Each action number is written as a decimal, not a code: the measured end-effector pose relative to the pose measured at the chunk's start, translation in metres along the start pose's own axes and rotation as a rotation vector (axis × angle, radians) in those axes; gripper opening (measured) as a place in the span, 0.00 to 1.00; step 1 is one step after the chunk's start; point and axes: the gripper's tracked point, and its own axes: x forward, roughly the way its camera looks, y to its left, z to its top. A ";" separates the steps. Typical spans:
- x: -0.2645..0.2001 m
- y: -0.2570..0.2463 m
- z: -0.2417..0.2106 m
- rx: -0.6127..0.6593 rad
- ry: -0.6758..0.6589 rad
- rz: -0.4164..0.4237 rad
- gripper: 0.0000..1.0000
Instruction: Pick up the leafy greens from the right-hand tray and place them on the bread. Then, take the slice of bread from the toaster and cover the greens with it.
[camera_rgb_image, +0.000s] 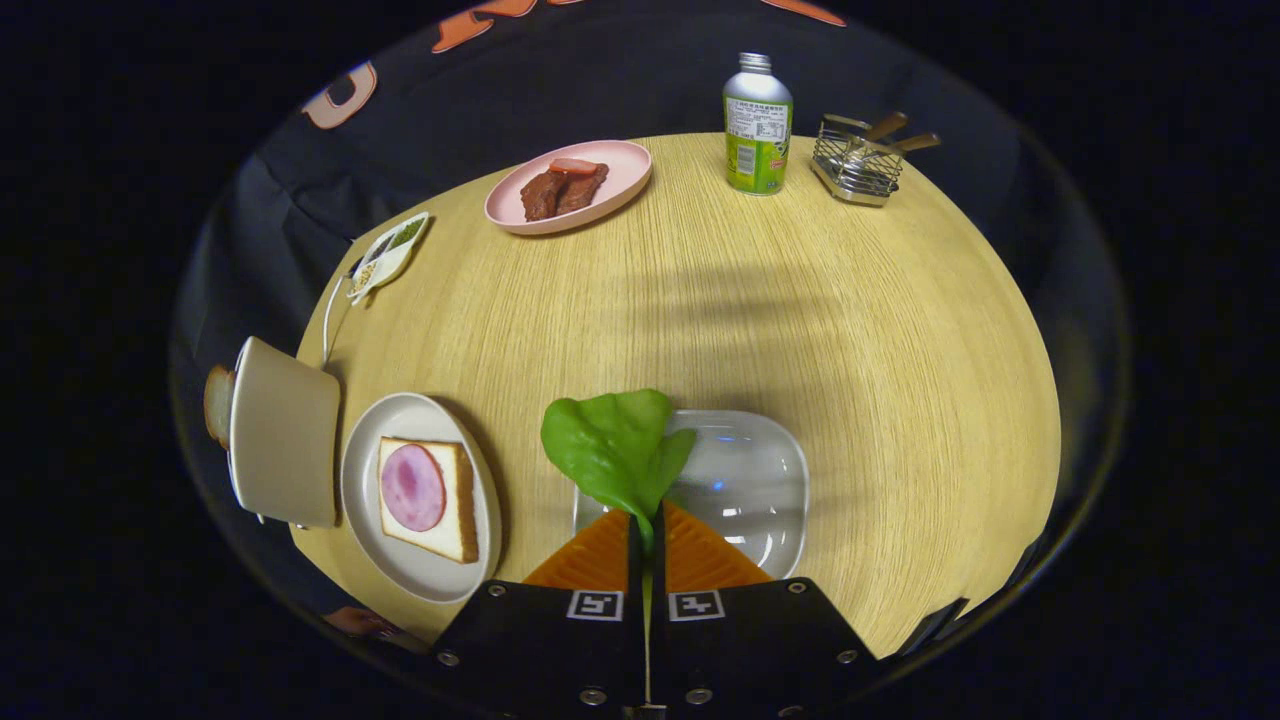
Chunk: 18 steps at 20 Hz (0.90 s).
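Here, tongs (646, 528) level above clear tray (770, 470); fingers tight on leafy greens (615, 445) stem

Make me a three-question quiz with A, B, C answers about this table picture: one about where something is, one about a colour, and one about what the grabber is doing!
1. Where is the bread with the pink slice of ham?
A. On the white plate beside the toaster
B. In the wire basket
C. On the pink plate

2. What colour is the plate holding the brown meat?
A. Blue
B. Pink
C. Black

3. What are the jaws doing?
A. Wide open over the bottle
B. Closed on the green leaf's stem
C. Holding a spoon

Answers:
1 A, the bread lies on the white plate next to the toaster.
2 B, the pink plate sits at the far side of the table.
3 B, the gripper pinches the leafy greens above the clear tray.
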 end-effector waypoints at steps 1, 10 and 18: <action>-0.004 0.007 0.000 0.005 -0.007 0.013 0.02; -0.031 0.070 0.012 -0.008 -0.047 0.129 0.02; -0.020 0.138 0.006 -0.097 -0.017 0.184 0.02</action>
